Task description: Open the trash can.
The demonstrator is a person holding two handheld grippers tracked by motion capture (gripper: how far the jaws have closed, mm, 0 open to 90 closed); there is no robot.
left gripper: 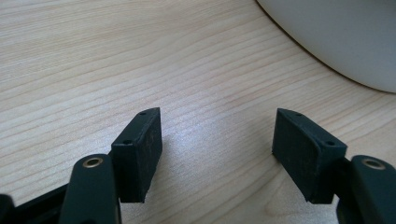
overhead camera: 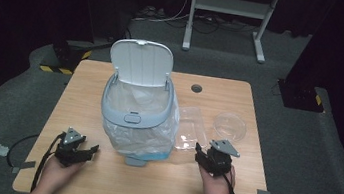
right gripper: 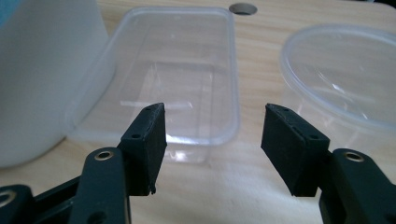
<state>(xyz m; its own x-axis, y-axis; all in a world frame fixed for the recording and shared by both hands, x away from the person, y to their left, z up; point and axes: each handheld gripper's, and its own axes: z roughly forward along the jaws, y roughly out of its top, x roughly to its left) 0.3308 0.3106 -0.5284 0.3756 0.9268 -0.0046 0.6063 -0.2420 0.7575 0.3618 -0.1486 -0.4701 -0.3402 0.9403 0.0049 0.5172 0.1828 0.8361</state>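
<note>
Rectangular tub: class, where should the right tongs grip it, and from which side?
Grip the near short rim of the rectangular tub, coming from the person's side. It lies open, its thin lip facing the open right tongs, with the bin crowding its left.

A rectangular container lies between the bin and a round bowl on the table.

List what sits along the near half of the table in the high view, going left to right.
Left hand-held gripper → lined bin with its lid up → clear rectangular container → right hand-held gripper → clear round bowl.
</note>
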